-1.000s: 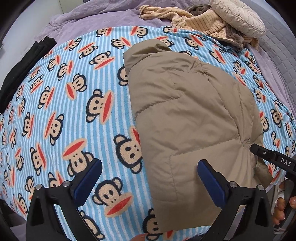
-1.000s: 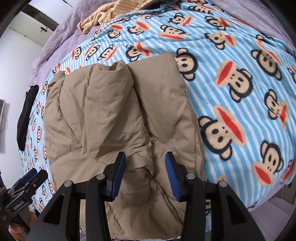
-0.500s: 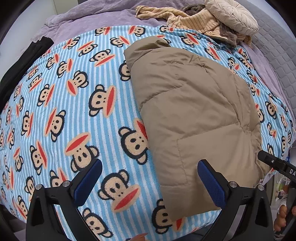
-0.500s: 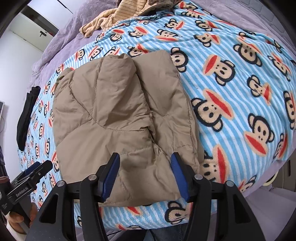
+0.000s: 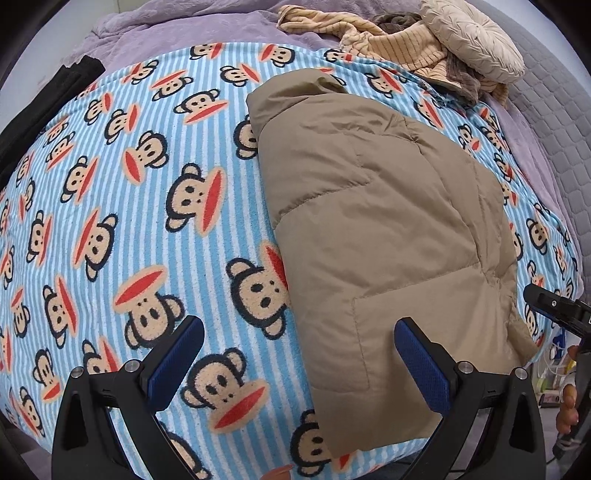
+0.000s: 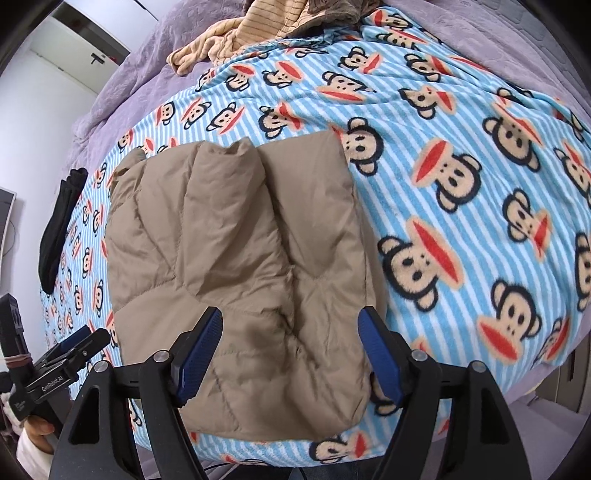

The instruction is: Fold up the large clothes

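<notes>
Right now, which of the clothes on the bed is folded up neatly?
The puffy tan quilted jacket. It lies flat as a tidy bundle on the monkey blanket, unlike the crumpled striped beige sweater and the black garment at the edge.

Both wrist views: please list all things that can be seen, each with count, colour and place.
puffer jacket: one, tan, folded, lying on the blanket near the bed's front edge.
monkey blanket: one, blue and white stripes with monkey faces, spread over the bed.
purple bedspread: one, lilac, under the blanket, showing at the far end.
pile of clothes: one heap, beige and brown, at the far end of the bed.
round cushion: one, cream, on the pile.
black garment: one, black, at the bed's left edge.
left tool: black with blue pads, open, holding nothing.
right tool: black with blue pads, open, above the jacket's near edge.
</notes>
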A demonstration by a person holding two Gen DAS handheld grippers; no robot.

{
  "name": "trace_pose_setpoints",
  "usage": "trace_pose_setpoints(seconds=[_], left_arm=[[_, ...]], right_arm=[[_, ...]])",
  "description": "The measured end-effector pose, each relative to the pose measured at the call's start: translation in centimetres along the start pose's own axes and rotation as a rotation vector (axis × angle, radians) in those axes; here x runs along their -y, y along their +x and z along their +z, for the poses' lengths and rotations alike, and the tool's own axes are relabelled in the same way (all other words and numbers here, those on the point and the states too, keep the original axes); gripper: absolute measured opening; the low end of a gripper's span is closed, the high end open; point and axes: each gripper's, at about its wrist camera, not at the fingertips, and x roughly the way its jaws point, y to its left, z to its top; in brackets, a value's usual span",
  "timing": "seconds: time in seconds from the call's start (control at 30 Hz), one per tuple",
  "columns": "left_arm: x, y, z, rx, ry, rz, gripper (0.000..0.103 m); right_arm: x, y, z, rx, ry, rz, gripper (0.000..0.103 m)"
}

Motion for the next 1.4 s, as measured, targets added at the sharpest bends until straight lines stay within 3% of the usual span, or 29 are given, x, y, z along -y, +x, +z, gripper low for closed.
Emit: trace_pose_setpoints(seconds=[0.23, 0.3, 0.57, 0.97, 1.23, 1.3, 1.37, 1.4], left_arm=[[0.8, 1.8, 1.7, -0.018, -0.040, 0.016, 0.103], [1.1, 2.3, 2.0, -0.021, -0.042, 0.020, 0.103], [1.2, 3.1, 2.9, -0.032, -0.066, -0.004, 0.103], [-1.9, 5.4, 4.1, -0.060, -0.182, -0.207, 0.103], [-3.9, 9.0, 4.5, -0.107, -0.302, -0.448, 0.103], [-3.9, 9.5, 4.7, -0.110, -0.308, -0.480, 0.103], [-3.7, 9.7, 5.1, -0.108, -0.297, -0.500, 0.103], [-3.5, 9.7, 5.3, -0.107, -0.290, -0.505, 0.103]], right_arm=[[2.0, 1.8, 3.3, -0.059, -0.018, 0.044, 0.081], [2.7, 2.5, 3.9, -0.075, -0.011, 0.059, 0.091], [5.3, 4.1, 5.7, -0.100, 0.020, 0.112, 0.091], [9.4, 6.9, 6.8, -0.117, 0.127, 0.276, 0.093], [9.1, 11.4, 6.7, -0.209, 0.210, 0.505, 0.093], [8.8, 11.6, 6.8, -0.199, 0.245, 0.593, 0.093], [8.4, 11.2, 7.0, -0.167, 0.282, 0.690, 0.103], [8.2, 10.8, 7.1, -0.154, 0.282, 0.722, 0.103]])
